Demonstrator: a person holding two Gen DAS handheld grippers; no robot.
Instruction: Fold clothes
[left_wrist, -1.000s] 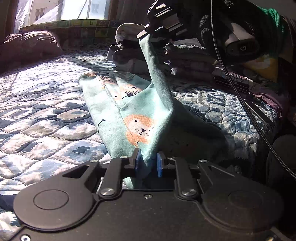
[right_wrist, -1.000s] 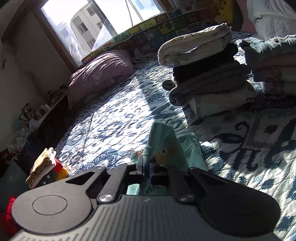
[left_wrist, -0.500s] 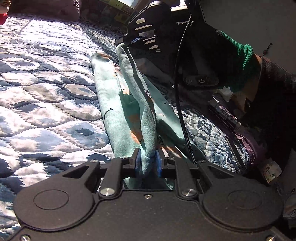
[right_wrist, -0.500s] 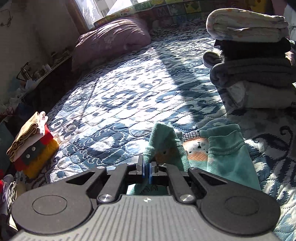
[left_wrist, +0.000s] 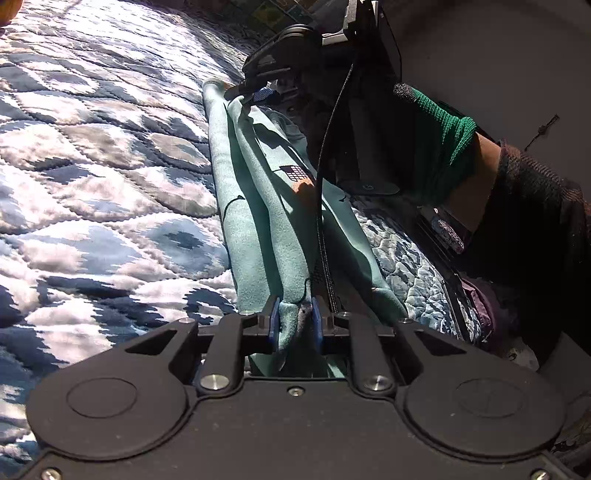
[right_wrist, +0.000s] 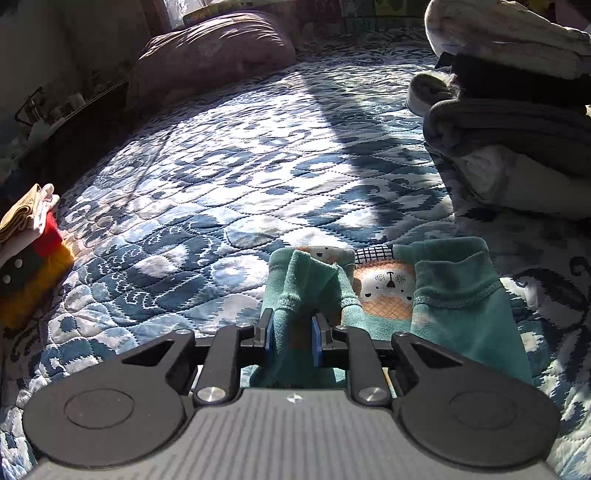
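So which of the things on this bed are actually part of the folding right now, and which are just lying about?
In the job:
teal garment
left gripper, clamping one end
right gripper, clamping the other end

Just lying about:
stack of folded clothes
pink pillow
small pile of clothes
blue quilt underneath

Quilted bed (right_wrist: 258, 166) — teal garment (right_wrist: 458, 295), folded stack (right_wrist: 509, 110), pillow (right_wrist: 214, 48).

left gripper (left_wrist: 294, 325): black body, blue pads, silver screws
right gripper (right_wrist: 293, 338): black arms, ribbed grey housing
cable (left_wrist: 325, 177): black, braided
glove (left_wrist: 439, 147): green knit cuff
sleeve (left_wrist: 535, 206): dark, beside the glove
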